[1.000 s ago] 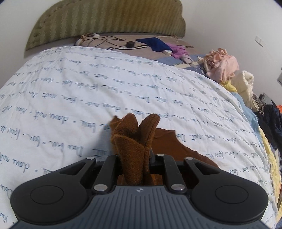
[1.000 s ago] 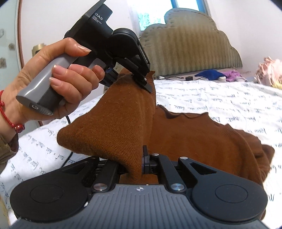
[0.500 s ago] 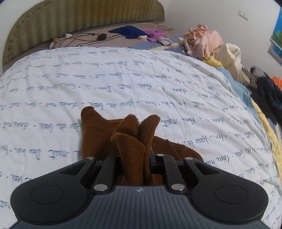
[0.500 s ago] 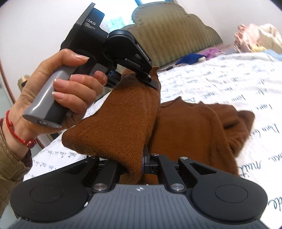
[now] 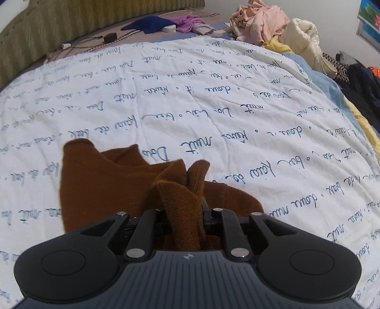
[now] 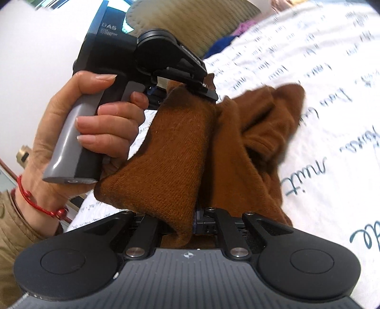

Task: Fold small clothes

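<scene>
A small brown knit garment (image 5: pixel 102 180) lies partly on the white bedspread and is partly lifted. My left gripper (image 5: pixel 184 214) is shut on a bunched edge of it; the knit hides the fingertips. In the right wrist view the garment (image 6: pixel 180 152) hangs as a taut panel between both grippers. My right gripper (image 6: pixel 190 221) is shut on its lower edge. The left gripper (image 6: pixel 190 83), held by a hand, pinches the upper edge. The rest of the garment (image 6: pixel 266 128) trails in folds onto the bed.
The white bedspread with blue script (image 5: pixel 213 99) covers the bed. A pile of clothes (image 5: pixel 266 21) sits at the far right. Blue and purple items (image 5: pixel 166 23) and cables lie by the green headboard (image 5: pixel 59 26).
Both grippers have carried the held edge across the bed. More of the garment now lies doubled over to the left in the left wrist view. The right wrist view has tilted.
</scene>
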`<control>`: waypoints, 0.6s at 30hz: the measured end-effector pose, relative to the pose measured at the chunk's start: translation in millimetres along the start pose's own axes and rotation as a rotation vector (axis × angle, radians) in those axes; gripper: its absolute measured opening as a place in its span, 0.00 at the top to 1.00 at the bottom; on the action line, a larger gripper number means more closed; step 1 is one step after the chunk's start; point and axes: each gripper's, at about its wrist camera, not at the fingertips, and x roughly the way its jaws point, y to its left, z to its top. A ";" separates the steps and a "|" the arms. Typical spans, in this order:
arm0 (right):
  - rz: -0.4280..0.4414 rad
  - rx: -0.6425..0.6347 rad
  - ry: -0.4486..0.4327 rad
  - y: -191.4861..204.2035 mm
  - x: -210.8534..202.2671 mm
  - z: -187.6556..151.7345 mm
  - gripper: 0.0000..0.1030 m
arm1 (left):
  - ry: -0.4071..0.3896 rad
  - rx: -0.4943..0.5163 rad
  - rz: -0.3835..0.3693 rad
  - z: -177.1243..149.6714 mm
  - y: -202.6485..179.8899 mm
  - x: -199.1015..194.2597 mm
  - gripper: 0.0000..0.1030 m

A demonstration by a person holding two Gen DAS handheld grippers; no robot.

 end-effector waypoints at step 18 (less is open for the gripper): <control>0.018 0.055 0.017 -10.9 1.7 7.3 0.79 | -0.183 -0.130 -0.056 3.0 45.5 -40.5 0.23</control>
